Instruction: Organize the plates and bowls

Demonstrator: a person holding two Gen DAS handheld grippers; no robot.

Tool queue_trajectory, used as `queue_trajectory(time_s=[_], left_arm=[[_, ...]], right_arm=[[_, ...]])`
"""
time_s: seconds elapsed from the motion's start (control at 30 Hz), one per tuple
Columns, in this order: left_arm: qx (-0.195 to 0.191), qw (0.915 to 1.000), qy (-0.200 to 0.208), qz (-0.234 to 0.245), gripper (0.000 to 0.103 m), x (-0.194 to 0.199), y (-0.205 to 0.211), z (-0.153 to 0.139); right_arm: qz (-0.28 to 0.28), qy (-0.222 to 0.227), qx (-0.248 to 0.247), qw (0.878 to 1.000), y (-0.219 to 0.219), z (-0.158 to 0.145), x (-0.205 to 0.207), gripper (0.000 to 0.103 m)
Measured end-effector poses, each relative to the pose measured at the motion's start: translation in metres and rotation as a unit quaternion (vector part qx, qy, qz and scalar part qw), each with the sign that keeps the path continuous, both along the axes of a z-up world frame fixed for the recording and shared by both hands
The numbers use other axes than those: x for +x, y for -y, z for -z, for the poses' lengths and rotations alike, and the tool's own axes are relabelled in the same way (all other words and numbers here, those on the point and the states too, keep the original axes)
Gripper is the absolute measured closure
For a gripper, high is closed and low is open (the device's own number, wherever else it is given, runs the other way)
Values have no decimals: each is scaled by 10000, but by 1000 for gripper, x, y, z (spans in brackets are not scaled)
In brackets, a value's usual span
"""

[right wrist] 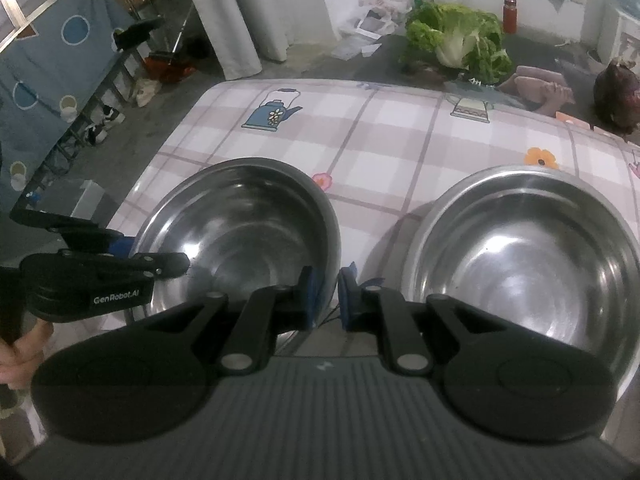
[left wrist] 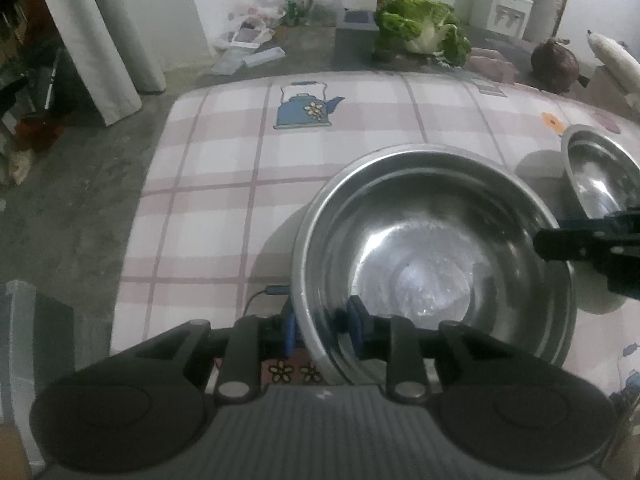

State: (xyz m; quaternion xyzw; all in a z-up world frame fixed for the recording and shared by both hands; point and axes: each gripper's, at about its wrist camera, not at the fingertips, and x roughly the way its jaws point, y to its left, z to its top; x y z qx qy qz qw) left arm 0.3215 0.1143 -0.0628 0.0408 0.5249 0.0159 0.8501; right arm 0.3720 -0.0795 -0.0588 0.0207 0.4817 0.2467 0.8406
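A large steel bowl [left wrist: 432, 240] rests on the checked tablecloth [left wrist: 224, 184]. My left gripper [left wrist: 323, 332] straddles its near-left rim, one blue pad outside and one inside. The pads stand apart from the metal, so the gripper is open. On the opposite rim my right gripper [right wrist: 329, 292] is shut on the same bowl [right wrist: 240, 224], and one of its fingers [left wrist: 572, 240] shows at the right of the left wrist view. A second steel bowl [right wrist: 520, 264] sits just to the right, close beside the first; its edge [left wrist: 600, 176] also shows.
A leafy cabbage [right wrist: 456, 36] and a dark round vegetable [right wrist: 616, 92] lie beyond the table's far edge. The table's left edge drops to a concrete floor [left wrist: 80, 208]. A person's hand [right wrist: 20, 352] holds the left gripper.
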Motion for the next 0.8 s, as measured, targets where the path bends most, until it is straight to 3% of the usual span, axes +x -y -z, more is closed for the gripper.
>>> queue_trajectory(time_s=[0.4, 0.8], left_arm=[[-43, 9999, 45, -87, 76, -4, 1, -16], [-2, 9993, 361, -20, 76, -16, 20, -57]], right_arm=[[21, 109, -26, 9999, 1, -18, -5, 92], [91, 394, -18, 9992, 18, -54, -25, 92]])
